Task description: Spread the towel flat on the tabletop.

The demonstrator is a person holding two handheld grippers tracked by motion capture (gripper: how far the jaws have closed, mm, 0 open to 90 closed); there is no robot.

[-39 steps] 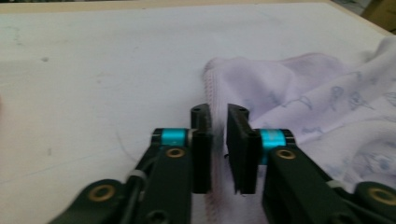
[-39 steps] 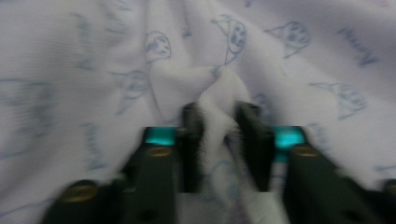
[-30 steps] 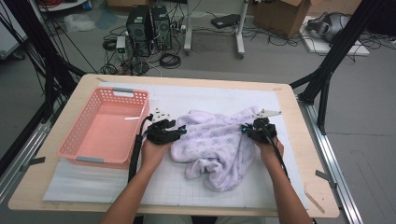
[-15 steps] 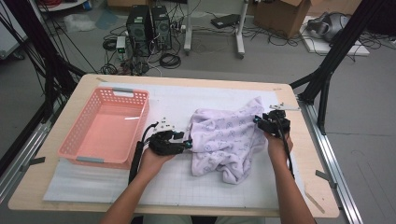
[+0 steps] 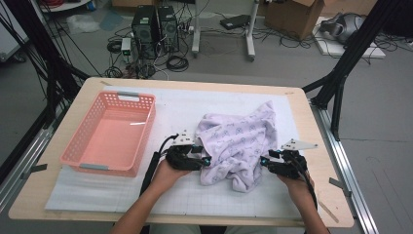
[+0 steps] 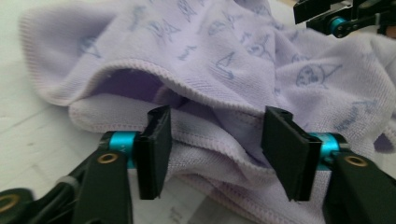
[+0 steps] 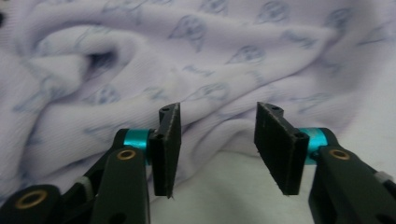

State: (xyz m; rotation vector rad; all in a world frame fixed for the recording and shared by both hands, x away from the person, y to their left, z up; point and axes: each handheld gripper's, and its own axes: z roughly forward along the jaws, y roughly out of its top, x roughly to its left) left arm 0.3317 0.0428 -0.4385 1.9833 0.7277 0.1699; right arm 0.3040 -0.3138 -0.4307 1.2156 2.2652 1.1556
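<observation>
Both claws spread, right claw [image 5: 265,162] just opened; left claw [image 6: 214,154] straddles the floppy towel's [image 5: 238,141] hem, I'd pinch there.

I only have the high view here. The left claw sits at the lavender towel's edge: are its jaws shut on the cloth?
Observer: No. In the left gripper view the left claw stands open, with the towel hem lying between the jaws, unpinched.
Operator: And the right claw?
Observer: The right claw is open too; its jaws have just been opening, with nothing clamped between them.
Operator: Is that towel plain?
Observer: No, it carries small printed bluish figures, clear in both gripper views.
</observation>
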